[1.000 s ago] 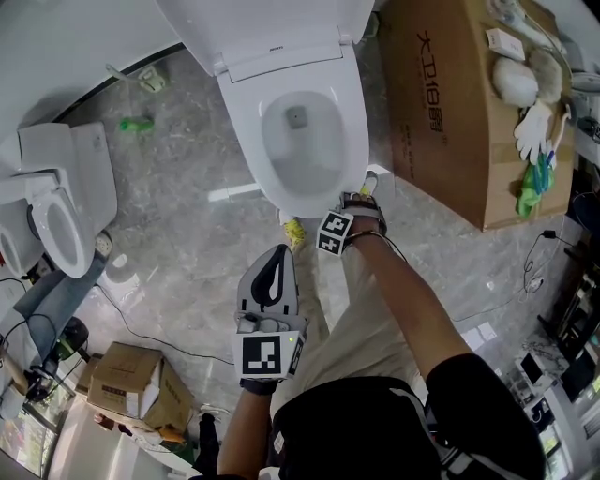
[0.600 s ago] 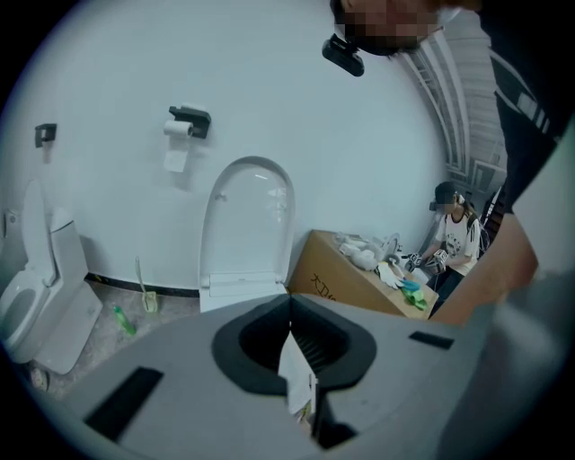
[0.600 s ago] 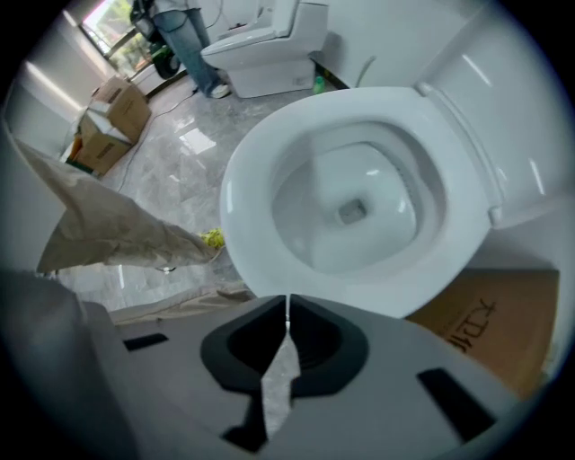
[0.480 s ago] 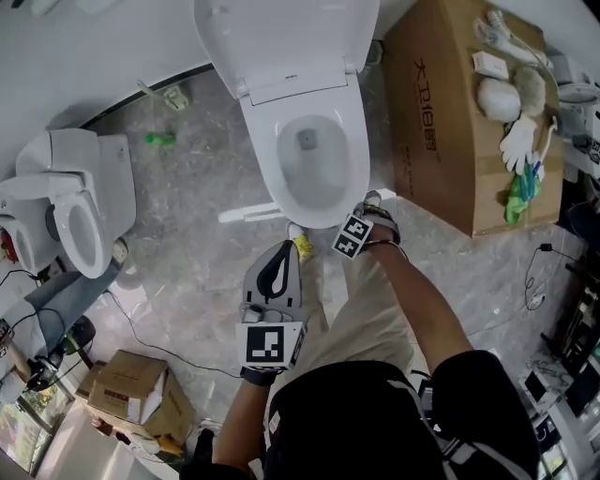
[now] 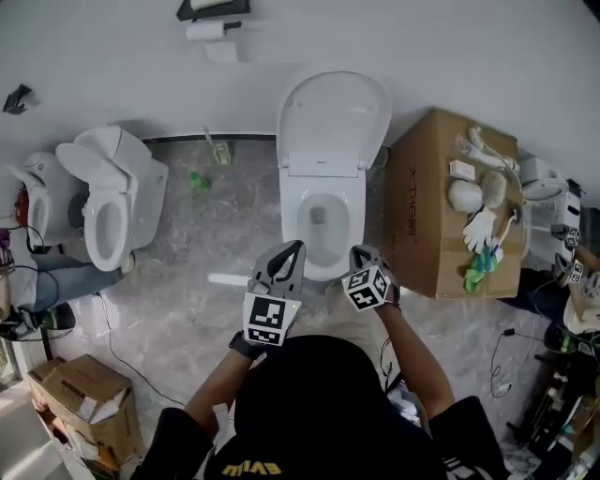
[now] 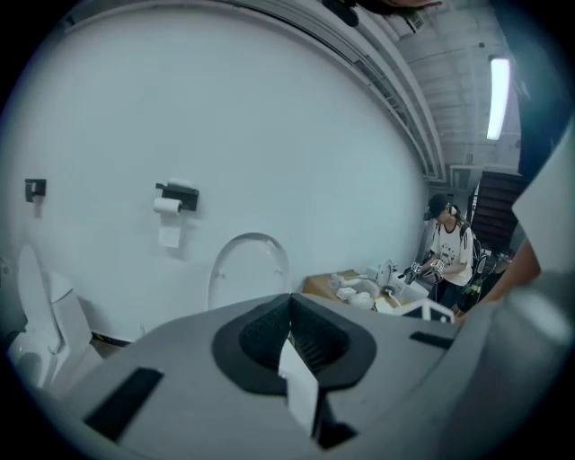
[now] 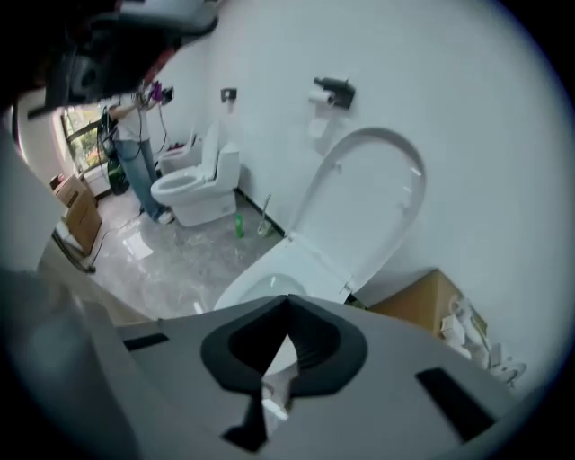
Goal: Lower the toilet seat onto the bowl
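Note:
The white toilet's seat and lid (image 5: pixel 333 117) stand raised against the wall, above the open bowl (image 5: pixel 322 225). In the head view both grippers hover side by side just in front of the bowl's near rim and touch nothing. My left gripper (image 5: pixel 296 247) is shut and empty. It points at the wall, with the raised seat (image 6: pixel 247 269) beyond its tips (image 6: pixel 289 298). My right gripper (image 5: pixel 357 251) is also shut with nothing in it. It looks over the bowl (image 7: pixel 256 292) towards the raised seat (image 7: pixel 368 202).
A large cardboard box (image 5: pixel 450 216) with gloves and small items on top stands right of the toilet. A second toilet (image 5: pixel 108 202) is at the left, with a green bottle (image 5: pixel 199 178) between them. A paper holder (image 5: pixel 211 28) hangs on the wall. People stand at both sides (image 7: pixel 135 153) (image 6: pixel 446 247).
The head view has lifted and now shows the wall and the whole raised seat. Both grippers have come up level in front of the bowl. The right one has left the bowl's front right edge.

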Tool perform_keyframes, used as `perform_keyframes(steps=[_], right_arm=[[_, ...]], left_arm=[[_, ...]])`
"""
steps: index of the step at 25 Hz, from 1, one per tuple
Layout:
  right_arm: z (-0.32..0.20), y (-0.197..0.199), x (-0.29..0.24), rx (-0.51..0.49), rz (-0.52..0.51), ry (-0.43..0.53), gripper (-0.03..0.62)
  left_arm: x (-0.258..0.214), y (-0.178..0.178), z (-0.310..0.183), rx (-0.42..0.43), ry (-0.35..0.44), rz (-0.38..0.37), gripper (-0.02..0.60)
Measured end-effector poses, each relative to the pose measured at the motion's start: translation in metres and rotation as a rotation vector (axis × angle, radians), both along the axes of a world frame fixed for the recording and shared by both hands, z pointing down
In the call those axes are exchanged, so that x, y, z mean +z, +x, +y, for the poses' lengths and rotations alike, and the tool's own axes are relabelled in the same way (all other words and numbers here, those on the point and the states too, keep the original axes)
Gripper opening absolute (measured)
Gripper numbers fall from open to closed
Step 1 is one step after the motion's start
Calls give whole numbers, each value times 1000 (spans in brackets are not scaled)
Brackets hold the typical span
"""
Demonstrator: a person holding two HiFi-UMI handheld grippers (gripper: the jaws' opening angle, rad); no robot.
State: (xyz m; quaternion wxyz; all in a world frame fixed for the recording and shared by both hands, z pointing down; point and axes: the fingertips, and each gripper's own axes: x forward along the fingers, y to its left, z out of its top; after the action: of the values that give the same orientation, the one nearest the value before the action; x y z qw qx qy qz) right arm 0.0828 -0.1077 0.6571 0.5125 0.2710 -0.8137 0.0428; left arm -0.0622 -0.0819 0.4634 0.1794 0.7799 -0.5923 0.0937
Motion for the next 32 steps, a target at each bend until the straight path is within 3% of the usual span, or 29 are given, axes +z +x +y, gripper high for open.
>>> perform_keyframes(steps=[3, 7, 11, 17, 23, 32], right_arm=[[-17, -30, -100, 99, -192, 121, -5], [-32, -68, -204, 118, -402, 246, -6], [-28, -77, -270, 131, -530, 327, -6], [-12, -79, -354, 179, -747, 375, -6], [2, -74, -376, 165, -752, 430, -6], [20, -76, -374, 154, -752, 407, -6]], left_arm=[[-32, -17, -2, -2, 53, 5, 11], [-67, -30, -10, 0, 144, -20, 11], [-101, -25, -10, 21, 211, -26, 11], [-138, -27, -7, 1, 284, -14, 11], [-148, -20, 7, 19, 298, -21, 11], [-144, -27, 30, -9, 288, -18, 11]])
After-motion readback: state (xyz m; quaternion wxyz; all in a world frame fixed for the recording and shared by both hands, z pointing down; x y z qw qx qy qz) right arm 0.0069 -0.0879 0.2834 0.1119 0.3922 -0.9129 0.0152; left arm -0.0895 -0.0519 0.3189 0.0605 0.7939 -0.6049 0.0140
